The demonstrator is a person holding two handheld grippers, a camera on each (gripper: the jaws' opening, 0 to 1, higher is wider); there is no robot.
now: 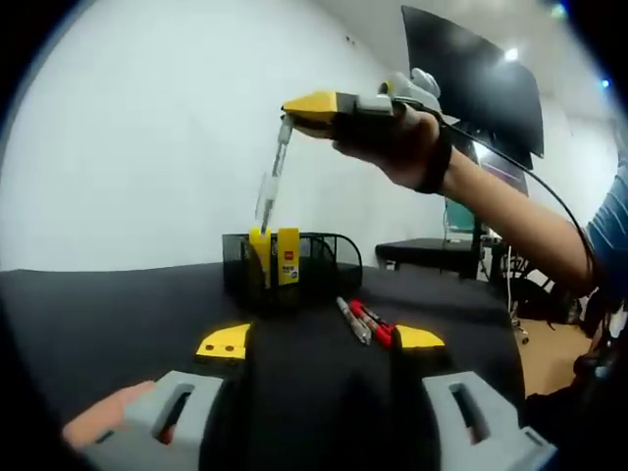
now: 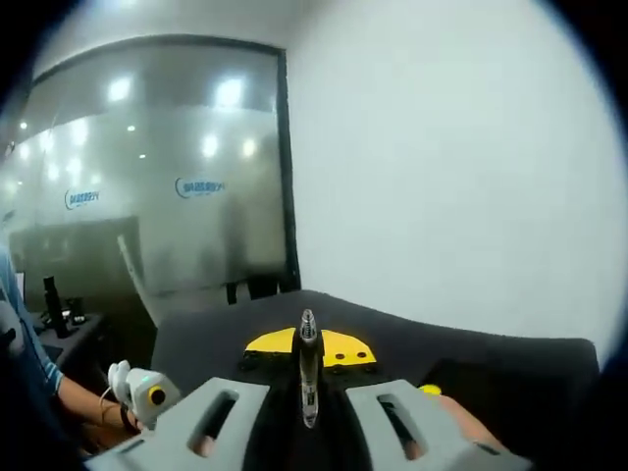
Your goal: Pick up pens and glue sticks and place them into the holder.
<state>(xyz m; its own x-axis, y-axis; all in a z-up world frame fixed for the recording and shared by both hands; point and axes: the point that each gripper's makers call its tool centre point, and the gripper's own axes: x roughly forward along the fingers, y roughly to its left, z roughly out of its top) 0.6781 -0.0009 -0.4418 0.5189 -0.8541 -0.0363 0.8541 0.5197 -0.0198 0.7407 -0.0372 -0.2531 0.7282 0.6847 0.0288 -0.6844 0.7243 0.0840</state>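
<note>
A black mesh holder [image 1: 312, 257] stands on the black table [image 1: 108, 314] with two yellow glue sticks [image 1: 278, 255] upright in it. Several pens [image 1: 363, 322], red and grey, lie just in front of it on the right. My left gripper [image 1: 322, 340] is open, low over the table, its yellow tips wide apart and short of the pens. My right gripper [image 1: 312, 104] hangs high above the holder, shut on a clear pen [image 1: 272, 179] that points down toward the holder's left side. In the right gripper view the same pen [image 2: 308, 373] stands clamped between the right gripper [image 2: 309, 351].
A person's hand [image 1: 407, 142] and forearm reach in from the right. A white wall stands behind the table; a dark monitor [image 1: 481, 74] hangs at the right. In the right gripper view a glass wall [image 2: 157, 167] shows, and a hand holds a white device [image 2: 145, 391] at lower left.
</note>
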